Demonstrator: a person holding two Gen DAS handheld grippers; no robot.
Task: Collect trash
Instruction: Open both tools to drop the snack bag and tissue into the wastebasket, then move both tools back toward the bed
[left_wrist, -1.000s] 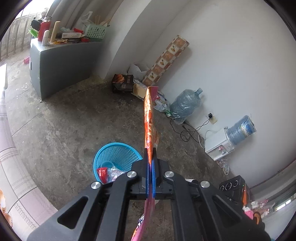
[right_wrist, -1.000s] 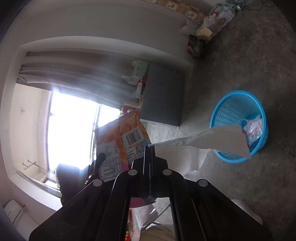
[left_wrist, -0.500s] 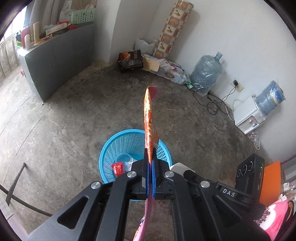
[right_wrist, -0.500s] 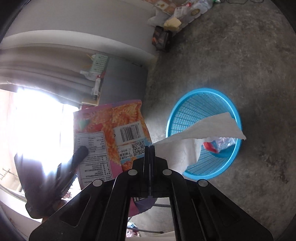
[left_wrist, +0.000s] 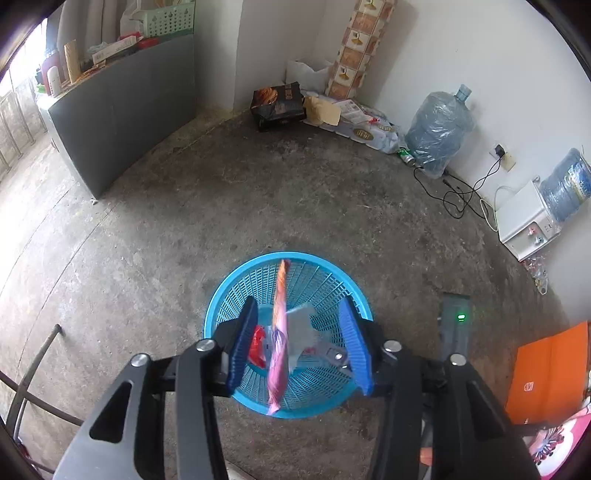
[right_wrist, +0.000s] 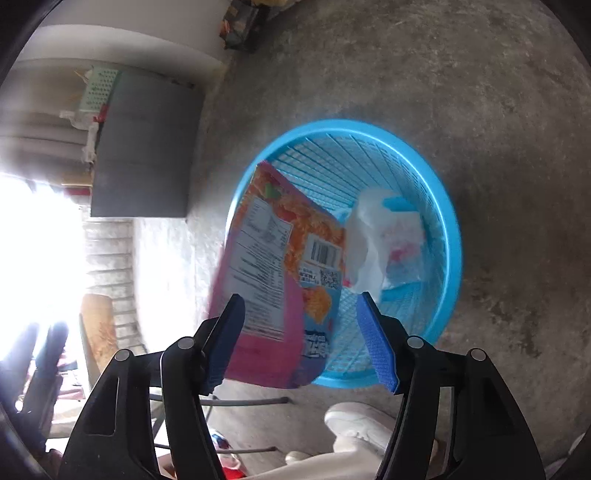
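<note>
A blue mesh basket stands on the concrete floor right under both grippers. My left gripper hangs over it with its jaws opening. An orange and pink snack bag drops edge-on between the pads, touching neither. My right gripper also hovers above the basket, jaws opening. The white tissue lies loose past its fingertips, inside the basket. The snack bag shows its printed back at the near rim. A red wrapper rests at the bottom.
A grey cabinet stands at the back left, with boxes and bags in the corner. Water bottles, cables and a white dispenser line the right wall. An orange folder sits near right. A person's white shoe is beside the basket.
Both grippers have sunk toward the basket and gone from shut to open. The snack bag and the tissue have been let go and are falling into the basket.
</note>
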